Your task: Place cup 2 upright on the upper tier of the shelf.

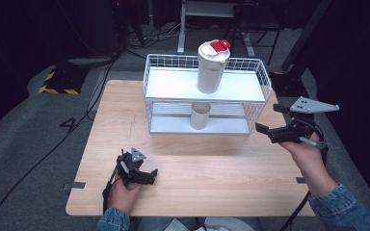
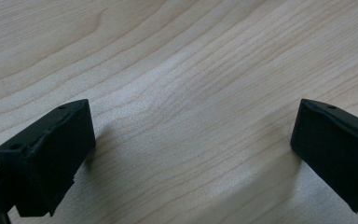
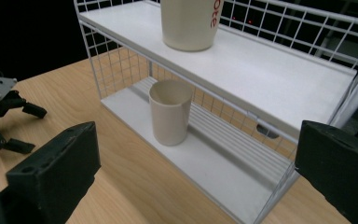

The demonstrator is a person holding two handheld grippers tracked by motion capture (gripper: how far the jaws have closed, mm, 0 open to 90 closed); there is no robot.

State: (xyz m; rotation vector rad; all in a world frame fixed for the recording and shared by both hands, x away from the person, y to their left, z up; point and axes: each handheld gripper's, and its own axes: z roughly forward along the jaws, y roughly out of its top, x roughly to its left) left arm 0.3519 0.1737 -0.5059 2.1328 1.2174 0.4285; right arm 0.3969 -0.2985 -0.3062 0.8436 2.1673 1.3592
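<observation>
From the high view we see a beige cup upright on the lower shelf of a white wire rack, a red-lidded tumbler upright above. The left gripper rests low on the table, jaws apart, empty. The right gripper hovers beside the rack, gaping, pointing left.

In the left gripper view we see wide jaws over bare wood.

In the right gripper view the cup stands between our parted, empty jaws, well ahead.

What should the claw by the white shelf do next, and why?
Probably ease the right claw forward toward the small cup on the lower shelf of the wire rack. Its jaws are open, it holds nothing, and it points at that cup, which stands upright at the open front. The left claw rests open on the table.
</observation>
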